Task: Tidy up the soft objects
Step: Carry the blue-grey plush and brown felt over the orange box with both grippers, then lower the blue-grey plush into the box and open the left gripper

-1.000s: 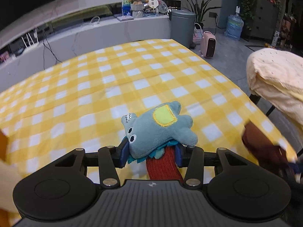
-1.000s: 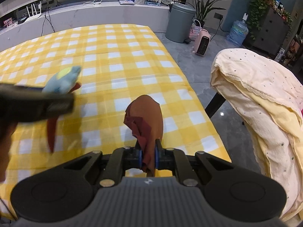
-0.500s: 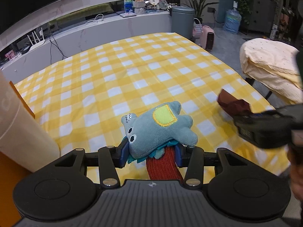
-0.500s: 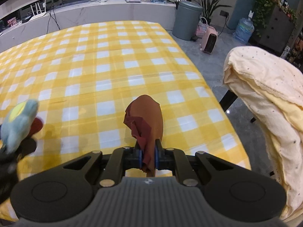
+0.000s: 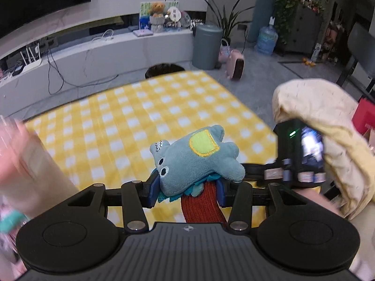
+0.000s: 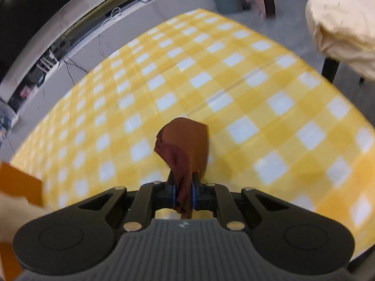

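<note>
We carry one soft thing in each gripper, both lifted clear of the table [image 5: 131, 126], which we judge is for moving them to wherever they get sorted. The left gripper [image 5: 186, 190] is clamped half-wide on the plush [image 5: 194, 157], a blue-grey animal with a yellow-green patch. Its pads press the plush's lower body, so the head and limbs stick out above the jaws, and a red knit piece [image 5: 201, 207] hangs down from it between the fingers. A grip that low on the body keeps the plush from swinging, we think.

The right gripper [image 6: 182, 193] is pinched nearly shut on the cloth [image 6: 184, 145], a thin brown-maroon piece. It stands up in a crumpled fold above the jaws, with a short end poking out below. A thin rag needs that tight pinch, or it would slip.

The yellow-and-white checked tablecloth [image 6: 257, 107] lies bare under both grippers. At the table's left edge stands an orange box [image 6: 16, 185], with something pale and blurred against it that we cannot identify. Beyond the right edge, a chair draped in a cream blanket [image 6: 339, 28] sits close.

In the left view, the right gripper's body is just beside the plush, so the two hands could knock together if either swings inward. Further off are a grey bin [image 5: 206, 46], a pink heater [image 5: 236, 66] and a plant [image 5: 227, 23], none in the way.
</note>
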`<state>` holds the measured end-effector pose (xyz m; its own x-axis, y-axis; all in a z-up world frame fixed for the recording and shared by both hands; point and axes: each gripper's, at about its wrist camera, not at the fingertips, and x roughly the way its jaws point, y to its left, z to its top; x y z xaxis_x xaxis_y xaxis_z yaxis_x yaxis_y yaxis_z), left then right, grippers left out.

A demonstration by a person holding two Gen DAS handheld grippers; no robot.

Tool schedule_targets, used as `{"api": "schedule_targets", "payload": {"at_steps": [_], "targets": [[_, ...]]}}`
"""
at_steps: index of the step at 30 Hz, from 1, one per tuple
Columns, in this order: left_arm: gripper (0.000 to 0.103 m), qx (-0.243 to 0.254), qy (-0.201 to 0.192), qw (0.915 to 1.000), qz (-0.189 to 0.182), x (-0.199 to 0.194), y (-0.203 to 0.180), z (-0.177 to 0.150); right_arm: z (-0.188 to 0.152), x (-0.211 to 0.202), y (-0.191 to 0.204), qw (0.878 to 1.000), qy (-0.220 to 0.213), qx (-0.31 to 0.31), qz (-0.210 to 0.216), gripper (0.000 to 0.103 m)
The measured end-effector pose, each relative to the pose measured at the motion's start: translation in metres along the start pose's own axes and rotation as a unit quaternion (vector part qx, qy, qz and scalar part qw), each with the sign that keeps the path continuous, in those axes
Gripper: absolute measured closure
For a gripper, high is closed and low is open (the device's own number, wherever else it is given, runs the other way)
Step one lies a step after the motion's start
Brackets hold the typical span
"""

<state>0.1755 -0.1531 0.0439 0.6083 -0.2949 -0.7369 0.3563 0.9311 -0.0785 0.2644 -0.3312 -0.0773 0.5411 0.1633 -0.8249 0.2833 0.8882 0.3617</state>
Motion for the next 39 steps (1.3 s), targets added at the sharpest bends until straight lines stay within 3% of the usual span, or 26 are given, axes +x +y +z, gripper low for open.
{"api": "schedule_targets", "payload": {"at_steps": [6,9,13,17,23,27,33,39], "targets": [[0.051,-0.02,0.027,0.9992,-0.02,-0.018,0.03,0.06,0.058,0.017,0.034,0.999,0.023,0.043,-0.007,0.093],[0.051,-0.041,0.049,0.9972,-0.038,-0.019,0.055,0.09,0.086,0.029,0.06,0.997,0.042,0.054,-0.037,0.093],[0.051,-0.067,0.052,0.9964,-0.001,-0.017,0.097,0.115,0.11,0.024,0.114,0.998,0.038,0.016,-0.053,0.093],[0.051,-0.105,0.043,0.9921,0.054,-0.015,0.157,0.129,0.119,0.009,0.182,0.999,0.031,-0.025,-0.009,0.093],[0.051,-0.167,0.042,0.9783,0.116,-0.019,0.245,0.106,0.091,-0.016,0.296,0.987,0.027,-0.141,0.068,0.094],[0.051,-0.21,0.034,0.9697,0.12,-0.035,0.292,0.074,0.059,-0.028,0.34,0.973,0.059,-0.166,0.151,0.094],[0.051,-0.213,0.015,0.9689,0.125,-0.065,0.326,0.033,0.011,-0.051,0.383,0.949,0.074,-0.246,0.186,0.094],[0.05,-0.22,0.01,0.9694,0.108,-0.064,0.344,-0.01,-0.049,-0.08,0.403,0.923,0.055,-0.343,0.163,0.094]]}}
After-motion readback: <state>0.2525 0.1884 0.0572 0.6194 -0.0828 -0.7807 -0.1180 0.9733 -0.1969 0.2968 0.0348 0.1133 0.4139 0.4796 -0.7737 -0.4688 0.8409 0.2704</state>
